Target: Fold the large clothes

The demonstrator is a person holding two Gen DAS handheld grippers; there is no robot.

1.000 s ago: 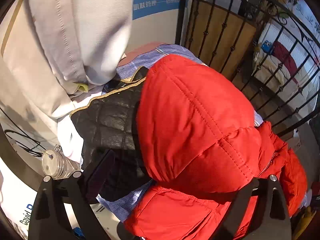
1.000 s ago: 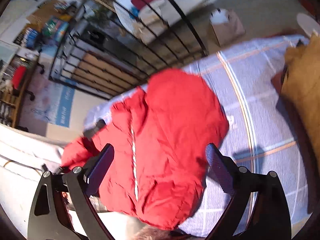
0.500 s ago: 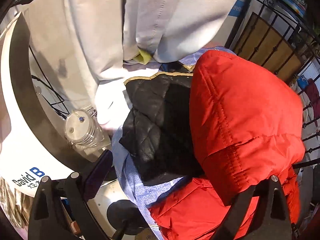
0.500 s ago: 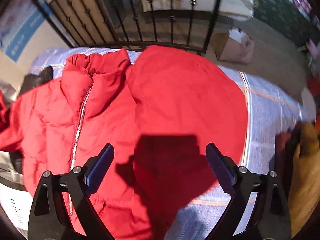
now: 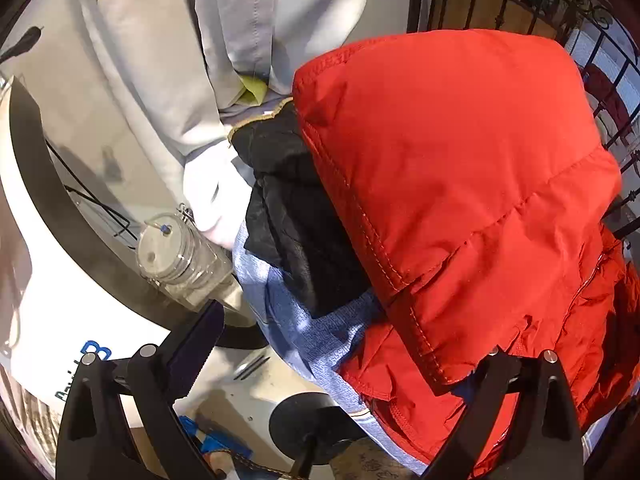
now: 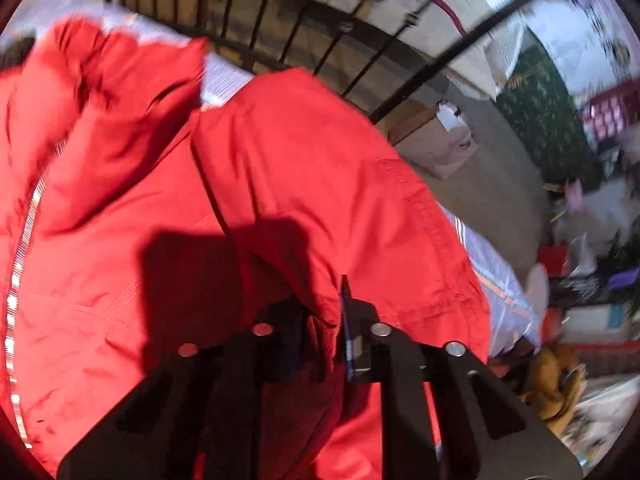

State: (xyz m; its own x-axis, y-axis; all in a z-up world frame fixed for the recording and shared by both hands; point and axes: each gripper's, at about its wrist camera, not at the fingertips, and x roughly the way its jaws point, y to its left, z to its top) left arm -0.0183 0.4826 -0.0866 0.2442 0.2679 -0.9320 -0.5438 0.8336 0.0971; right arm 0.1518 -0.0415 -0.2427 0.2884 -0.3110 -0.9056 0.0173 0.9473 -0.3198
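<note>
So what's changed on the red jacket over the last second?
The right hand-held gripper swung down over the red jacket and pinched a fold of it. The left hand-held gripper stays open, one finger under the jacket's edge; the black garment lies unmoved.

In the left wrist view the red jacket [image 5: 460, 184] fills everything from 12 to 5 o'clock, its folded sleeve overhanging a black garment [image 5: 296, 216]. At 9 o'clock a clear jar [image 5: 176, 256] stands just beside the blue bedsheet [image 5: 316, 332] edge, the person's grey trousers [image 5: 240, 40] behind. An iron railing [image 6: 320, 52] closes off 12 o'clock. Open floor lies at 6 o'clock.
</note>
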